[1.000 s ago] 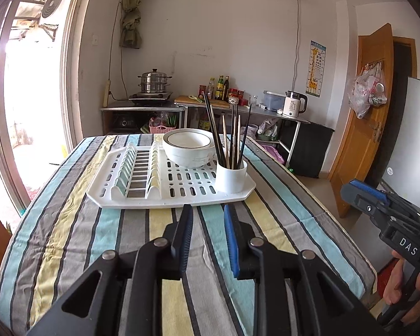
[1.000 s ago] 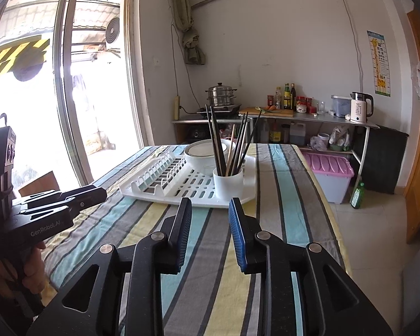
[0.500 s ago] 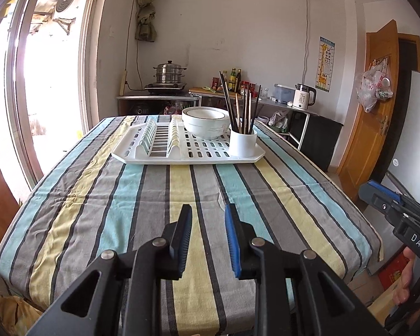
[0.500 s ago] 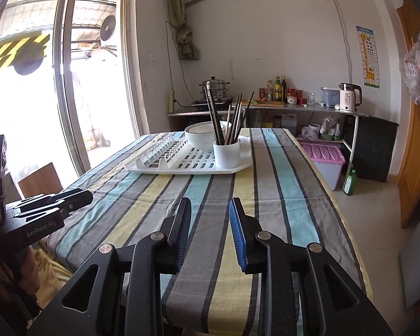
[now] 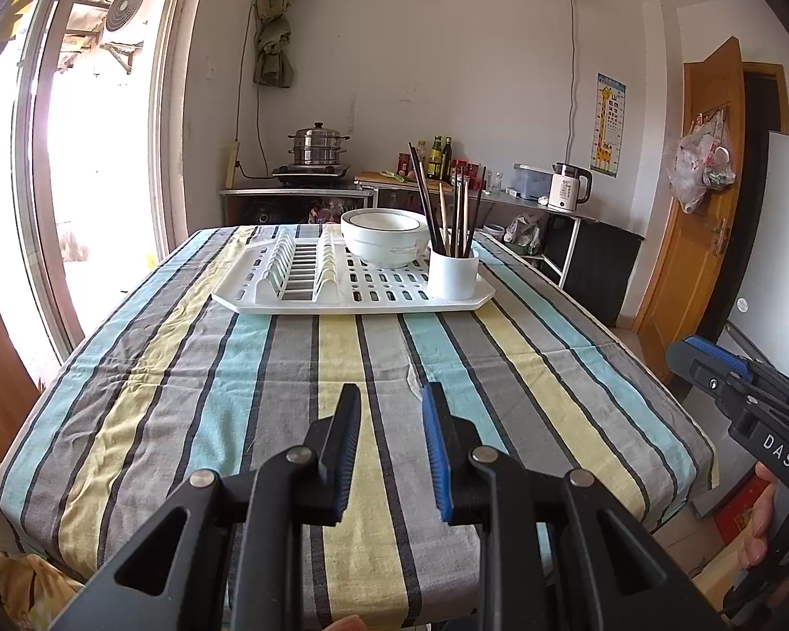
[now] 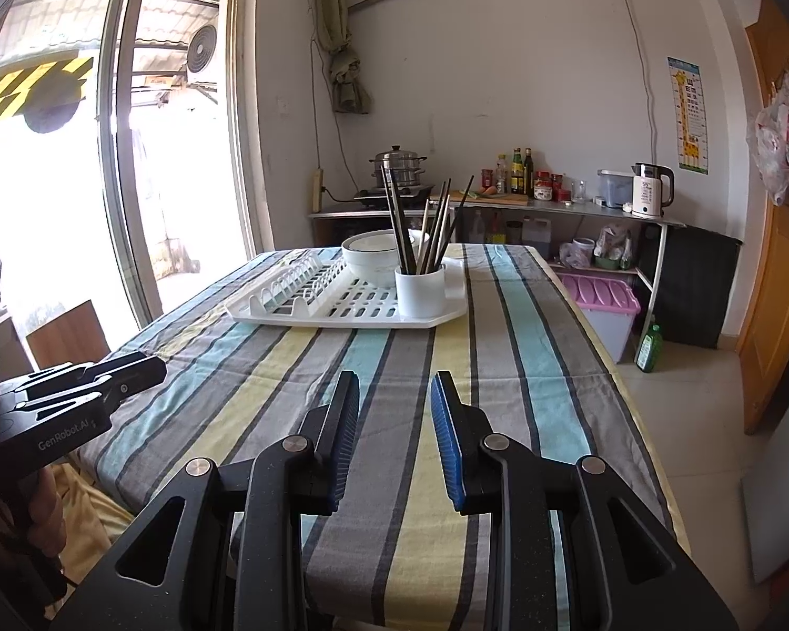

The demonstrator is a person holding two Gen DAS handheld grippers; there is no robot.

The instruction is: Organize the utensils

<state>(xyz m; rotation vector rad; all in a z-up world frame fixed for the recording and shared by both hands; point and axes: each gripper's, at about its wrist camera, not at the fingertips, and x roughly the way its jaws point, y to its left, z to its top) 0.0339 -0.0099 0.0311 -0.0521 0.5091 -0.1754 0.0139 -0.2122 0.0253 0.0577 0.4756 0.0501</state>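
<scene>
A white dish rack (image 5: 310,299) (image 6: 300,313) lies at the far end of the striped table. On it stands a white cup (image 5: 452,276) (image 6: 421,292) holding several chopsticks (image 5: 447,210) (image 6: 421,226), and a white bowl (image 5: 384,242) (image 6: 368,255) sits behind it. My left gripper (image 5: 389,415) is open and empty over the table's near edge, far from the rack. My right gripper (image 6: 394,405) is open and empty, also near the front edge. Each gripper shows in the other's view: the right one (image 5: 705,357) and the left one (image 6: 126,368).
The striped tablecloth (image 5: 236,394) covers the table. A counter (image 5: 315,184) with a steel pot, bottles and a kettle (image 5: 565,192) stands at the back wall. A pink-lidded bin (image 6: 599,310) and green bottle (image 6: 649,347) sit on the floor at right. A glass door is left.
Both grippers have pulled back from the rack toward the table's near edge, so the rack looks smaller and farther. Both stay open and empty.
</scene>
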